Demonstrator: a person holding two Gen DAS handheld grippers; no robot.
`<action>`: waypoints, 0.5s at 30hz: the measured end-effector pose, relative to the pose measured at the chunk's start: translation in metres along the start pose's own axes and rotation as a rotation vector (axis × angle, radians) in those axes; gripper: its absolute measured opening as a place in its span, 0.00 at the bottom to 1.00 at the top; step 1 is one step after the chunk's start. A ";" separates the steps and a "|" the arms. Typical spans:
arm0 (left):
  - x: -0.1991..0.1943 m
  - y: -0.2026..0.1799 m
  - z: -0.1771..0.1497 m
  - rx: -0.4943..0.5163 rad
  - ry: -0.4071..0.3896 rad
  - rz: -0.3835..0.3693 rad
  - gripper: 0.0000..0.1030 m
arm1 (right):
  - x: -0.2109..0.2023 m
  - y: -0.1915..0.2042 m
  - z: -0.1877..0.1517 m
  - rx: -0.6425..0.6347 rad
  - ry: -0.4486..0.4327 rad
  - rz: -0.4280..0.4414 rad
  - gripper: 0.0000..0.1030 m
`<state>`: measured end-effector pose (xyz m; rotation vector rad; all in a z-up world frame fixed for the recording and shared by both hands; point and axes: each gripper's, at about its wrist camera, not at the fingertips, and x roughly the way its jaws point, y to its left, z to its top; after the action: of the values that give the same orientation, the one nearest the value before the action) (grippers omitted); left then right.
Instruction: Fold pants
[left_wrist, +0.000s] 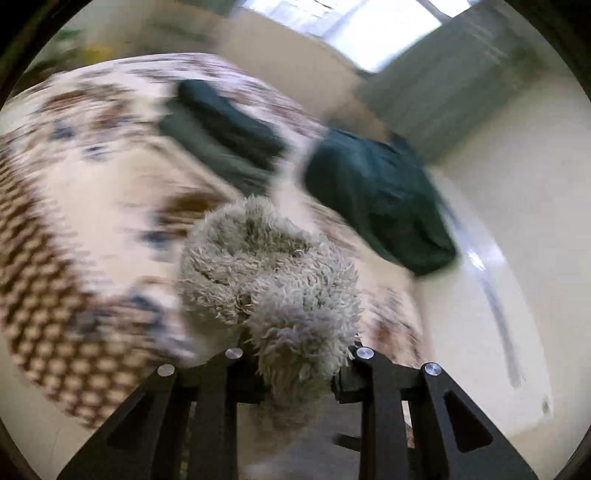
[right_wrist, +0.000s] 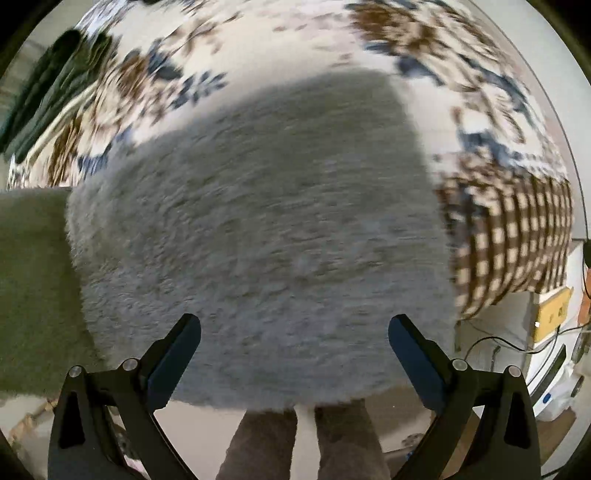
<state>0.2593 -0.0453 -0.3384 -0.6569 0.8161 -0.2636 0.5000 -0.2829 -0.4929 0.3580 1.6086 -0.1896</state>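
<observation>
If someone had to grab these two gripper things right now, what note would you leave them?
Left gripper: shut on a bunch of the fluffy grey pants, lifted over the bed.
Right gripper: open, holding nothing, pointing down over the pants spread on the bed.
Dark green clothes lie further along the bed, apart from the grey ones.
Done: one part gripped and raised. How many folds are made cannot be told.
Left: lay the raised part over the rest, flatten, finish folding.

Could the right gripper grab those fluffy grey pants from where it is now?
Probably yes. The right gripper hangs open directly over the grey pants spread on the bedspread, with nothing between. The left gripper already pinches a bunch of them.
</observation>
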 end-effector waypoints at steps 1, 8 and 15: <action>0.008 -0.022 -0.006 0.031 0.021 -0.038 0.20 | -0.006 -0.016 0.000 0.019 -0.008 0.000 1.00; 0.095 -0.144 -0.081 0.210 0.255 -0.209 0.20 | -0.020 -0.131 -0.025 0.194 0.008 -0.025 1.00; 0.178 -0.196 -0.159 0.364 0.535 -0.119 0.30 | -0.017 -0.192 -0.031 0.279 -0.020 -0.032 0.85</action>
<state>0.2650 -0.3481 -0.3993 -0.2882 1.2034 -0.6986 0.4054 -0.4542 -0.4919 0.5432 1.5713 -0.4428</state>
